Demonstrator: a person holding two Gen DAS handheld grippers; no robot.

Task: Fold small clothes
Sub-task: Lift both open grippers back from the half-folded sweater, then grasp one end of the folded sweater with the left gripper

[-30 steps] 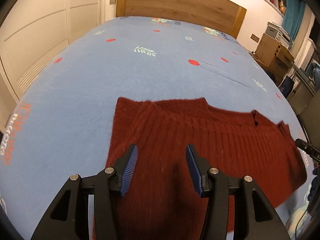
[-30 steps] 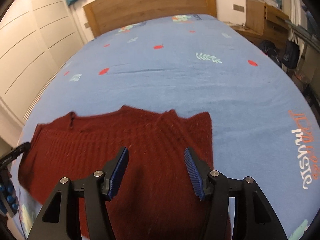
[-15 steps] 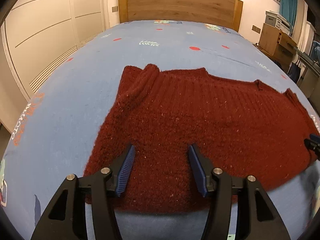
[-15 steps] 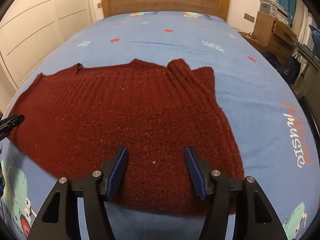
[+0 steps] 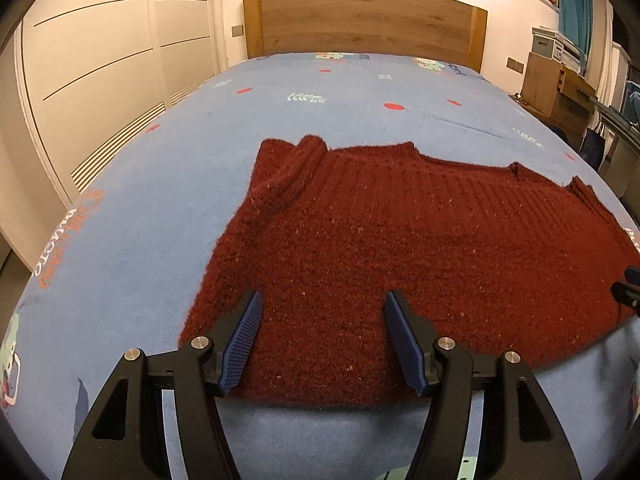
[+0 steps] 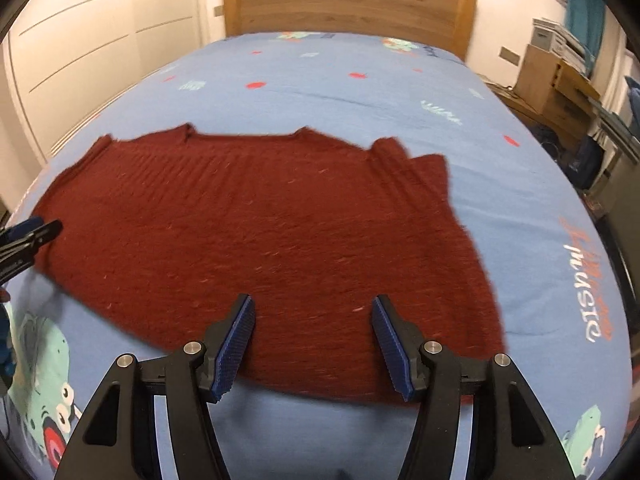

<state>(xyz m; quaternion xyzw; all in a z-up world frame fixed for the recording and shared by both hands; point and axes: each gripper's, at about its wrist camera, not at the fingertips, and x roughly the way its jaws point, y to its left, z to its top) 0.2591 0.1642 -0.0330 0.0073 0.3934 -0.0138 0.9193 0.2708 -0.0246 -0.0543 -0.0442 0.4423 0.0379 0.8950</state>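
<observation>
A dark red knitted sweater lies spread flat on the blue bedspread, its near hem towards me. My left gripper is open and empty, hovering over the sweater's near left edge. My right gripper is open and empty over the near right edge of the sweater. A folded sleeve lies on each side of the sweater. The right gripper's tip shows at the right edge of the left wrist view, and the left gripper's tip shows at the left edge of the right wrist view.
The bedspread carries printed dots, leaves and cartoon figures. A wooden headboard stands at the far end. White wardrobe doors line the left. A wooden cabinet with boxes stands at the right.
Both grippers have pulled back towards the sweater's near hem and tilted up, so more of the sweater and room shows. Both stayed open and empty.
</observation>
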